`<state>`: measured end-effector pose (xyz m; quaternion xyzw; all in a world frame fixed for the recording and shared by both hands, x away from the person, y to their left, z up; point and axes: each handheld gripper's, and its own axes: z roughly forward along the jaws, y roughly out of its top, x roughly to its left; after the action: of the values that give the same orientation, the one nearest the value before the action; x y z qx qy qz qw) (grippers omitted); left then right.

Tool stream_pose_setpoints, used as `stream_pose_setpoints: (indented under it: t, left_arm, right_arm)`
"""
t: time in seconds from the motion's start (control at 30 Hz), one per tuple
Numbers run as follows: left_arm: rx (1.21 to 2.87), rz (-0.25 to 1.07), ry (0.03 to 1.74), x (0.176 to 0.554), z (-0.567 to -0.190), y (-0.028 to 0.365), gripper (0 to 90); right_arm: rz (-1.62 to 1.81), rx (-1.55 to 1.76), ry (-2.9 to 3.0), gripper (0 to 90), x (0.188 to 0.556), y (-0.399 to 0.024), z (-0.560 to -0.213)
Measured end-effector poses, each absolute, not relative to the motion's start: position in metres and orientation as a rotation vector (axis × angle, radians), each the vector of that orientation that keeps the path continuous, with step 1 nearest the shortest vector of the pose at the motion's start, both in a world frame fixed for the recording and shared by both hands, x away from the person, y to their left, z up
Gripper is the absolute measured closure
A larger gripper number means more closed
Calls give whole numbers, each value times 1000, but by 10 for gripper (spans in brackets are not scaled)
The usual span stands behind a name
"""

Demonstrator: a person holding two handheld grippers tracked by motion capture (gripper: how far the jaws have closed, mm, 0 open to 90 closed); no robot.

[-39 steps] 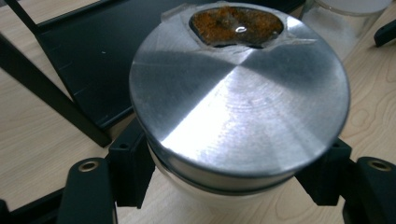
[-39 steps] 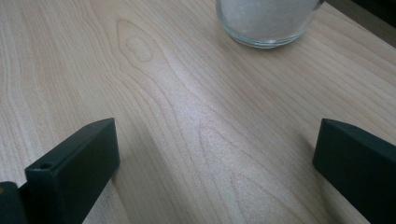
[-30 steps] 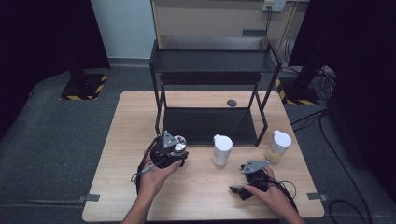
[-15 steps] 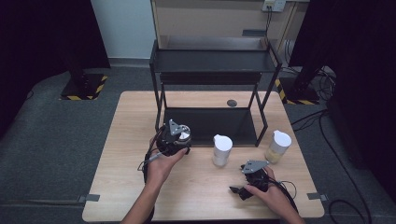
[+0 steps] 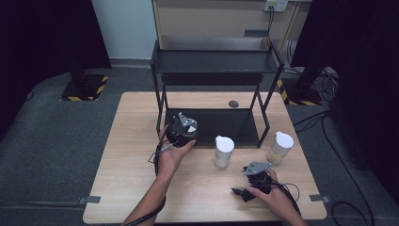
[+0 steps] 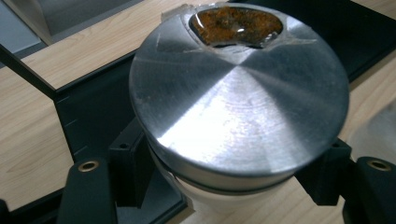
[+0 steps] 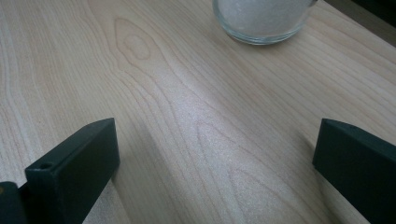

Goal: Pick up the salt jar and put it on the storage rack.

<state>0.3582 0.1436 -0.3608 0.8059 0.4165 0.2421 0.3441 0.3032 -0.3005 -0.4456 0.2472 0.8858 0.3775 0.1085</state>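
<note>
Right gripper [image 5: 241, 192]: rests low on the wooden table [image 5: 122, 160] at its near right, jaws spread wide with bare wood between them, nothing grasped.

Left gripper [image 5: 184, 135]: clenched on a spice jar [image 6: 238, 107], its black jaws pressing the jar's sides just under the lid; held at the front edge of the rack's lower shelf.

Spice jar: pale body, brushed-metal lid [image 6: 243, 98] facing the left gripper's camera. A pouring opening [image 6: 236, 25] at the far side of the lid shows a brown-orange, moist-looking content; I cannot tell what it is.

Under the spice jar: the front lip of the black lower shelf [image 6: 93, 112] and the table edge beside it; whether the jar touches the shelf I cannot tell.

Middle jar [image 5: 223, 150]: stands upright on the table between the two grippers, just ahead of the right one and to the right of the left one. White lid, white grainy content, seen through the clear glass base [image 7: 261, 21] in the right gripper view.

Right jar [image 5: 281, 147]: upright, farther right of the right gripper, near the rack's right leg. White lid, pale yellowish-beige content.

Black rack [image 5: 214, 70]: two-tier metal frame beyond both grippers, both shelves bare.

Dark disc [image 5: 233, 104]: small, round, flat on the table behind the rack.
</note>
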Motion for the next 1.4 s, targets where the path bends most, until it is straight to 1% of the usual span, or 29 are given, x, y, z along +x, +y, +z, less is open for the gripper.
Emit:
stream_pose_setpoints:
  t: [0.37,0.8,1.4]
  left_arm:
    - [2047,634,1151,385,-373,133,297]
    - [2049,621,1193,414,-381,132,297]
    - [2000,561,1248,427,-392,145,296]
  right_arm:
    - [1111,728,2606,9,303,-301,-446]
    - [1115,729,2607,10,304,-301,-446]
    - [1116,727,2608,11,304,-302,-446]
